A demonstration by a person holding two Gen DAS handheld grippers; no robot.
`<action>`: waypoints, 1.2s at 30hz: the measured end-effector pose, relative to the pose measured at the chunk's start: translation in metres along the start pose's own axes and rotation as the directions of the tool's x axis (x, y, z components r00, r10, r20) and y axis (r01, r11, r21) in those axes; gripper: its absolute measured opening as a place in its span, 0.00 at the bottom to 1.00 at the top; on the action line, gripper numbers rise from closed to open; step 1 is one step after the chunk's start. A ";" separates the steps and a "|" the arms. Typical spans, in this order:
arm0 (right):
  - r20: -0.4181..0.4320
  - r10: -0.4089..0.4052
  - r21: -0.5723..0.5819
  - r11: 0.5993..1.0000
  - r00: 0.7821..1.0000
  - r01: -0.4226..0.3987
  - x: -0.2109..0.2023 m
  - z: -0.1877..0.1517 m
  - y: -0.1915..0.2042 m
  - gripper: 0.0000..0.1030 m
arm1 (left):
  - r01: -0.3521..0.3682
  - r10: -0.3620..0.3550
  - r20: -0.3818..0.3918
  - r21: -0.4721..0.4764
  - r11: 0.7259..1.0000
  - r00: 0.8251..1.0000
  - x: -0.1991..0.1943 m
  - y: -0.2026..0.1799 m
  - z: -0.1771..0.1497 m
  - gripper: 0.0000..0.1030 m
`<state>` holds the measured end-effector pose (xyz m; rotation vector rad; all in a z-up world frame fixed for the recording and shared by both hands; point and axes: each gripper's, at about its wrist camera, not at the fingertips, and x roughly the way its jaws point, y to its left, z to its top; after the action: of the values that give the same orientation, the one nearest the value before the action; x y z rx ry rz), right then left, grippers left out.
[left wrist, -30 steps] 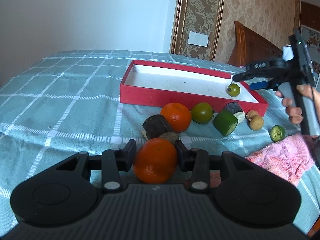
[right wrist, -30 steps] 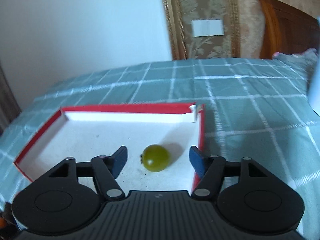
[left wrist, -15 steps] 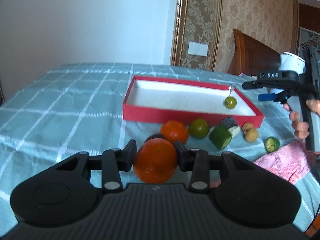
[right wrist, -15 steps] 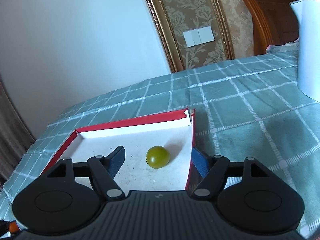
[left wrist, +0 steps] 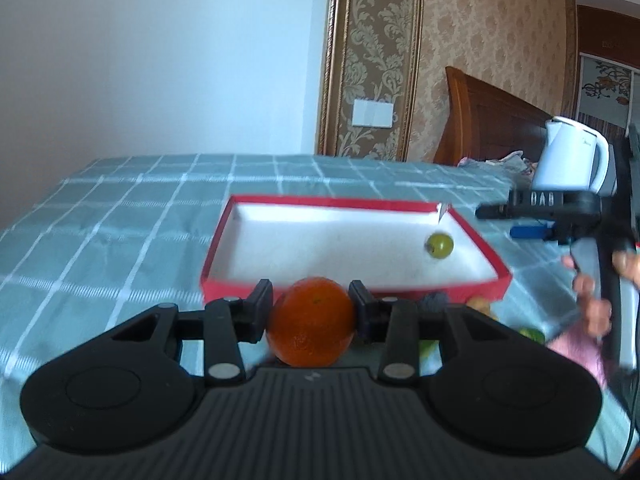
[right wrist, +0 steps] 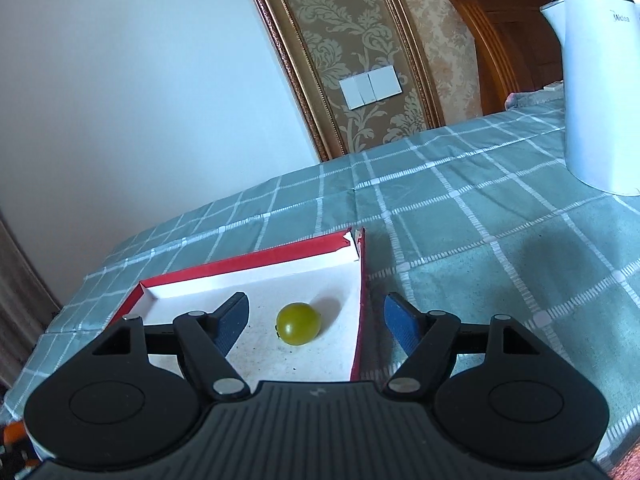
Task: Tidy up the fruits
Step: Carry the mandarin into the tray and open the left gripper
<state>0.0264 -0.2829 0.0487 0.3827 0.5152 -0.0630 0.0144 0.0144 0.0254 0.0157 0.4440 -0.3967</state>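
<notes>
Left wrist view shows my left gripper (left wrist: 312, 314) clamped on the orange (left wrist: 311, 321), short of the box's (left wrist: 486, 258) near wall. To do this well I'd carry it clear over that wall, lower it onto the bare white floor near the left end — away from the grape (left wrist: 439, 245) in the far right corner — then release. My right gripper (right wrist: 316, 320) has just been opening; its jaws stand wide, touching nothing — the grape lies loose beyond them.

White electric kettle (right wrist: 600, 92) standing upright on teal checked cloth (right wrist: 460, 208); white wall switch (right wrist: 370, 87) on patterned wallpaper; wooden headboard (left wrist: 492, 120) behind; pink towel (left wrist: 576, 350) at right edge.
</notes>
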 end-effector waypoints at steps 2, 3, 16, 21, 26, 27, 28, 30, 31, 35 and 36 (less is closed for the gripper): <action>-0.006 -0.011 -0.011 1.000 1.000 0.011 0.003 -0.002 0.002 0.74 | 0.009 -0.009 0.011 0.002 1.000 1.000 0.010 -0.002 0.012 0.37; -0.009 -0.017 -0.013 1.000 1.000 0.017 0.004 -0.003 0.002 0.76 | 0.014 -0.014 0.012 -0.002 1.000 1.000 0.016 -0.003 0.018 0.37; -0.017 -0.065 -0.132 0.989 0.998 0.062 0.010 -0.016 0.023 0.77 | -0.062 0.059 -0.077 -0.038 0.997 0.995 0.120 0.005 0.052 0.37; -0.027 -0.061 -0.152 0.987 0.998 0.056 0.011 -0.018 0.027 0.77 | -0.091 0.084 -0.144 -0.047 0.995 0.986 0.146 0.012 0.051 0.37; -0.039 -0.056 -0.164 0.985 0.998 0.049 0.011 -0.020 0.030 0.77 | -0.110 0.099 -0.200 -0.046 0.993 0.975 0.165 0.015 0.050 0.37; -0.040 -0.055 -0.166 0.985 0.998 0.048 0.012 -0.020 0.031 0.77 | -0.111 0.099 -0.210 -0.045 0.993 0.973 0.168 0.016 0.049 0.37; -0.041 -0.055 -0.167 0.985 0.998 0.047 0.012 -0.020 0.031 0.77 | -0.116 0.104 -0.222 -0.043 0.992 0.969 0.171 0.016 0.048 0.37; -0.043 -0.055 -0.171 0.984 0.998 0.046 0.012 -0.020 0.032 0.77 | -0.114 0.097 -0.253 -0.055 0.992 0.963 0.177 0.017 0.047 0.37; -0.044 -0.055 -0.173 0.984 0.997 0.047 0.012 -0.021 0.032 0.77 | -0.109 0.088 -0.264 -0.063 0.992 0.960 0.178 0.018 0.046 0.37; -0.050 -0.060 -0.176 0.983 0.997 0.050 0.013 -0.021 0.033 0.77 | -0.109 0.085 -0.281 -0.068 0.992 0.956 0.181 0.019 0.045 0.37; -0.051 -0.061 -0.178 0.983 0.997 0.051 0.014 -0.021 0.033 0.77 | -0.110 0.088 -0.283 -0.066 0.992 0.955 0.181 0.019 0.045 0.37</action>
<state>0.0335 -0.2441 0.0364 0.1971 0.5827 -0.0609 0.1902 -0.0401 -0.0118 0.0154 0.7359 -0.2775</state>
